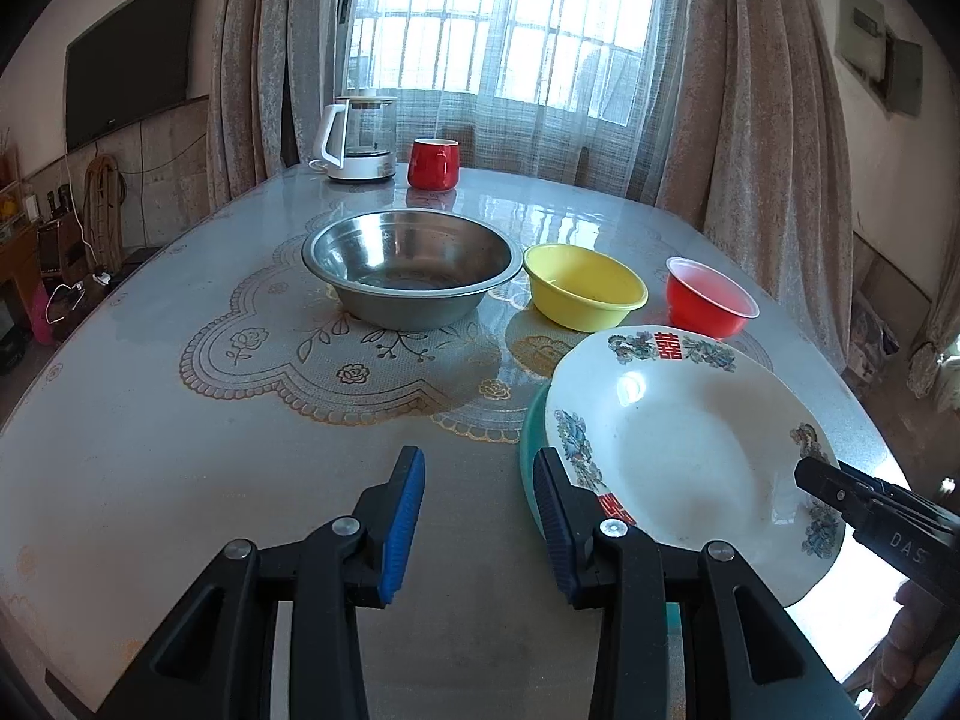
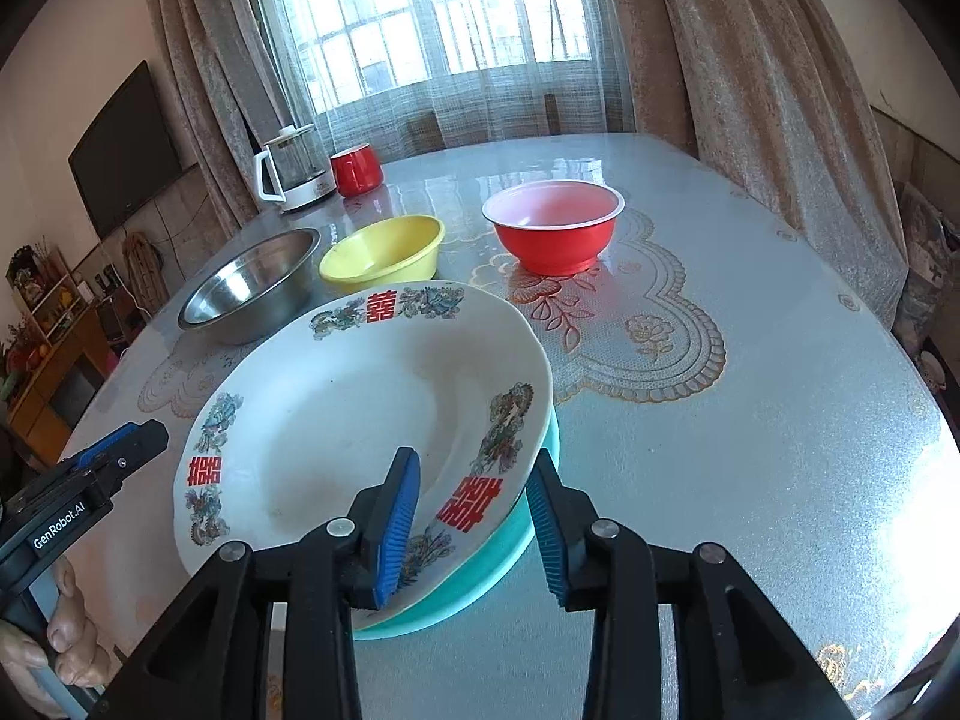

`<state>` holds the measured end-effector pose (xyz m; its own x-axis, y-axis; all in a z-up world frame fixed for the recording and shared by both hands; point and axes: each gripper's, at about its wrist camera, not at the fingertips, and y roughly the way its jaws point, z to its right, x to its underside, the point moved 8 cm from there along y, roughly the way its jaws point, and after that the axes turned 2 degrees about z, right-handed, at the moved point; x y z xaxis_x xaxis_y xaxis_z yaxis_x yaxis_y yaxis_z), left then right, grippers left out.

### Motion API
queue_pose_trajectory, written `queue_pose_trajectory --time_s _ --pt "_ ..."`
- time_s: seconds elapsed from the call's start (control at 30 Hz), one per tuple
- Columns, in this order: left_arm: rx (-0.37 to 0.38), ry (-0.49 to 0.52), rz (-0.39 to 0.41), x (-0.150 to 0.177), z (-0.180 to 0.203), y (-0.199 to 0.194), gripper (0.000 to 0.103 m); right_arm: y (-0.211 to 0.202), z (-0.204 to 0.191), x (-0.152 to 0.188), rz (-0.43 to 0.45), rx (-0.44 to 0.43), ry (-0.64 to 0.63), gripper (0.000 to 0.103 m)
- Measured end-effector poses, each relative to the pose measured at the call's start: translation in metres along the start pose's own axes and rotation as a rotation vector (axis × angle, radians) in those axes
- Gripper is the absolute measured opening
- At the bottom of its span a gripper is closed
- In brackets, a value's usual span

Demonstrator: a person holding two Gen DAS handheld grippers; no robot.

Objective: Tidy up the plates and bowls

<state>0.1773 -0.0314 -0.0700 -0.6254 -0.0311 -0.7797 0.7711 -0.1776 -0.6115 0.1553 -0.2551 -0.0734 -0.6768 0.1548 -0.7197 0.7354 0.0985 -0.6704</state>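
A white plate (image 1: 690, 450) (image 2: 336, 420) with red characters and flower prints lies on a teal plate (image 1: 531, 438) (image 2: 480, 576) at the near side of the table. My right gripper (image 2: 474, 492) straddles their near rim, one blue pad over the white plate and the other outside the teal rim, open, with neither pad pressing. My left gripper (image 1: 477, 480) stands open just left of the stack over bare table, nothing between its fingers. Behind the stack stand a steel bowl (image 1: 414, 264) (image 2: 252, 294), a yellow bowl (image 1: 582, 285) (image 2: 384, 252) and a red bowl (image 1: 708, 300) (image 2: 552, 228).
A glass kettle (image 1: 360, 138) (image 2: 294, 168) and a red mug (image 1: 433, 163) (image 2: 357, 171) stand at the far edge by the curtained window. The round table (image 1: 180, 450) carries a glossy lace-print cover. A hand (image 2: 66, 630) holds the left gripper's handle.
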Motion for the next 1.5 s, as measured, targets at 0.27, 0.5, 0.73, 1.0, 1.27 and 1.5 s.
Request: queue_pose_trajectory --time_s 0.27,0.5,0.73,1.0,1.27,1.5 --pt "-0.032 -0.034 -0.009 0.0 -0.029 -0.002 0.038 -0.011 -0.002 -0.016 0.039 0.035 -0.023 0.039" --pt "-0.048 -0.069 -0.014 0.001 -0.046 -0.002 0.038 -0.007 -0.007 -0.014 0.037 0.079 -0.069 0.039" --pt "-0.023 -0.083 -0.022 0.007 -0.048 -0.006 0.038 -0.002 0.001 -0.009 0.013 0.065 -0.021 0.039" --pt "0.045 -0.045 -0.024 0.008 -0.025 -0.005 0.038 0.012 0.0 0.002 -0.012 0.053 -0.004 0.035" --pt "0.0 -0.067 -0.036 0.004 -0.041 0.001 0.039 0.013 0.001 0.0 -0.026 0.041 0.007 0.036" --pt "-0.045 -0.106 -0.076 0.004 -0.065 0.009 0.038 0.002 0.004 -0.016 0.021 0.073 0.021 0.04"
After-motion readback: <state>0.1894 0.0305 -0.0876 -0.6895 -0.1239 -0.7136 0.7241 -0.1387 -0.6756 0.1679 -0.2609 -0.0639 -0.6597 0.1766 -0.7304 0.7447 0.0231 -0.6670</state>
